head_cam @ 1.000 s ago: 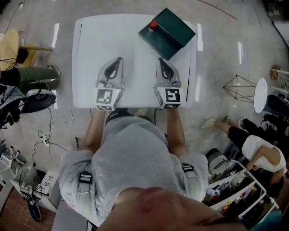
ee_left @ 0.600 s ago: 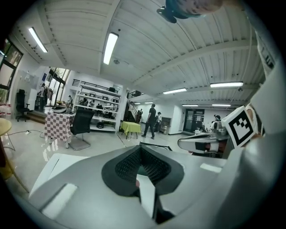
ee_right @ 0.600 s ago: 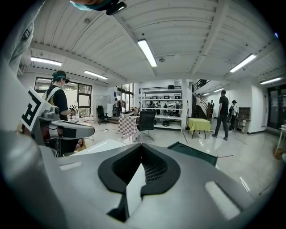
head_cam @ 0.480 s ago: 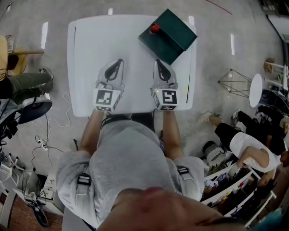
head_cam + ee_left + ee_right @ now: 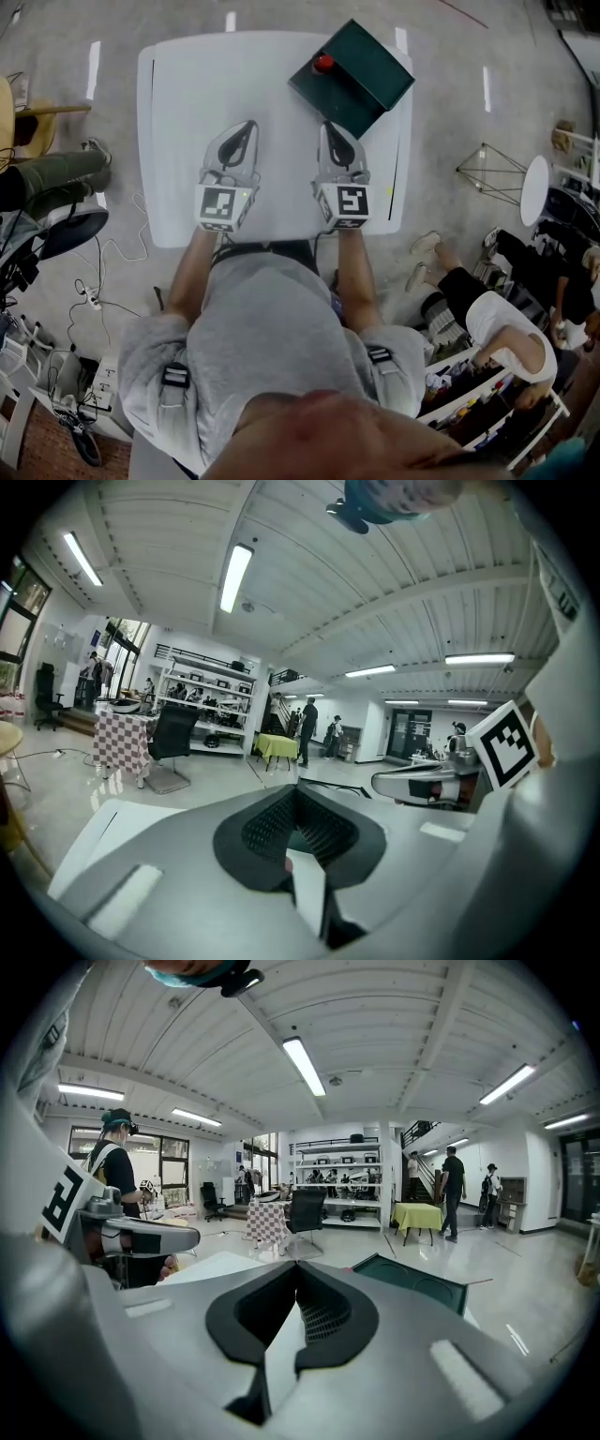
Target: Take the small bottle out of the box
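A dark green box (image 5: 352, 77) sits at the far right corner of the white table (image 5: 187, 94). A small bottle with a red cap (image 5: 322, 64) stands in the box's near-left part. In the head view my left gripper (image 5: 246, 126) and right gripper (image 5: 330, 126) rest side by side on the table near its front edge, both pointing away from me, jaws together and empty. The right gripper's tip is just short of the box. The right gripper view shows the green box (image 5: 412, 1279) ahead to the right beyond its shut jaws.
A person's legs (image 5: 52, 173) and a chair base are left of the table. Other people and a shelf of items (image 5: 487, 403) are at the lower right. A wire stand (image 5: 487, 173) is on the floor to the right. Cables (image 5: 94, 291) lie at the left.
The head view has shifted slightly, so the table and box sit a little differently in frame. Both grippers stay resting on the table with their jaws together.
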### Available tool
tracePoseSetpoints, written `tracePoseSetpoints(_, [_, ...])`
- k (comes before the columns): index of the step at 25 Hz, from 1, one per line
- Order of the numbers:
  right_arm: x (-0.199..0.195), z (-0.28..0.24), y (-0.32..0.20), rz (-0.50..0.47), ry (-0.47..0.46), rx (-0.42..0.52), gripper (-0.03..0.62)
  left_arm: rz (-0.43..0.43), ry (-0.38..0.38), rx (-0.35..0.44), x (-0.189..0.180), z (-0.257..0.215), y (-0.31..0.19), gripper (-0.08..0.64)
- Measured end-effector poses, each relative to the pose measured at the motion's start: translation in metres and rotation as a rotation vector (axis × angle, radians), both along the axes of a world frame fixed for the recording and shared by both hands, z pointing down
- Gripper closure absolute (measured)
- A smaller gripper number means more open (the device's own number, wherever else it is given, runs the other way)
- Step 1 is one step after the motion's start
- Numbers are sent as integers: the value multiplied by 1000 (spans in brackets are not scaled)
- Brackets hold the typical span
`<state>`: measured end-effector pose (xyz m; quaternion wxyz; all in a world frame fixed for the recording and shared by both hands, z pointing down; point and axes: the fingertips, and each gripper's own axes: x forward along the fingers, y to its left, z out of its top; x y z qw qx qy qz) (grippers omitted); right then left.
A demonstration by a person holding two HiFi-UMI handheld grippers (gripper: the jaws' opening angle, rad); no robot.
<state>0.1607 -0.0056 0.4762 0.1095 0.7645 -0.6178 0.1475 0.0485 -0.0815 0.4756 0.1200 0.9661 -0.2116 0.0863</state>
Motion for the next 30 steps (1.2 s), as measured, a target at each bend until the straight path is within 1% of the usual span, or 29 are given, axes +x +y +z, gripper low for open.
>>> tracePoseSetpoints(4, [15, 7, -5, -12, -16, 0, 589, -18, -2, 4, 11, 0, 1, 549])
tracePoseSetpoints(7, [24, 9, -7, -24, -39, 8, 589, -54, -13, -7, 13, 2, 2, 549])
tracePoseSetpoints(12, [38, 21, -17, -63, -65, 12, 589, -104, -33, 5, 24, 8, -5, 549])
tracePoseSetpoints(17, [52, 29, -24, -100, -86, 9, 589, -159, -48, -5, 33, 15, -9, 549])
tracePoseSetpoints(21, [63, 41, -34, -126, -78, 2, 589, -178, -60, 4, 40, 22, -15, 549])
tracePoseSetpoints(27, [85, 62, -53, -117, -58, -4, 586, -209, -96, 1, 40, 41, -22, 549])
tracePoseSetpoints(28, [88, 64, -58, -119, -59, -1, 566, -216, -100, -3, 38, 43, -23, 549])
tracePoseSetpoints(29, [90, 65, -63, -123, -59, 3, 533, -221, -103, -7, 37, 45, -24, 549])
tracePoseSetpoints(30, [93, 66, -68, -126, -59, 7, 521, -225, -107, -9, 36, 47, -25, 549])
